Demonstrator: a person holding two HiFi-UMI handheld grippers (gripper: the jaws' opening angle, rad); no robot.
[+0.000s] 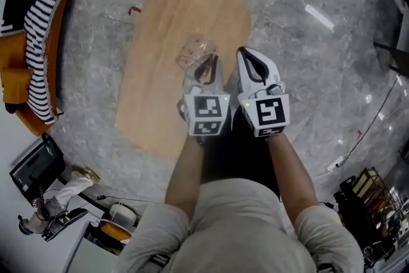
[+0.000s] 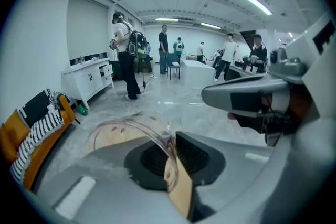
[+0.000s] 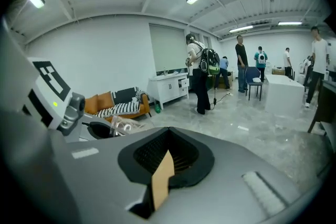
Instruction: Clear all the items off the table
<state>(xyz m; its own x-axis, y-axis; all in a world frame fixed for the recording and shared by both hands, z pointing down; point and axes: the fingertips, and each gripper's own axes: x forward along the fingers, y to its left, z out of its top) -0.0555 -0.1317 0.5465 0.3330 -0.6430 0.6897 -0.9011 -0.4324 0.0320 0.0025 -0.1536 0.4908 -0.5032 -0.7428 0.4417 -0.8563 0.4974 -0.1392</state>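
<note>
The oval wooden table (image 1: 166,93) stands below me on the grey marble floor. A clear glass cup (image 1: 197,52) is held over it, with my left gripper (image 1: 204,68) shut on its wall. In the left gripper view the cup's rim (image 2: 131,126) curves out from between the closed pads of the left gripper (image 2: 170,157). My right gripper (image 1: 248,59) hovers just right of the left one, shut with nothing in it. In its own view, the right gripper (image 3: 164,165) shows only a thin sliver of tabletop between its jaws, and the cup (image 3: 118,124) appears at the left.
An orange sofa (image 1: 25,67) with a striped cloth (image 1: 39,41) lies at the left. Boxes and gear (image 1: 45,195) sit at the lower left, a rack (image 1: 374,201) at the lower right. Several people (image 2: 126,55) and a white cabinet (image 2: 86,78) stand further off.
</note>
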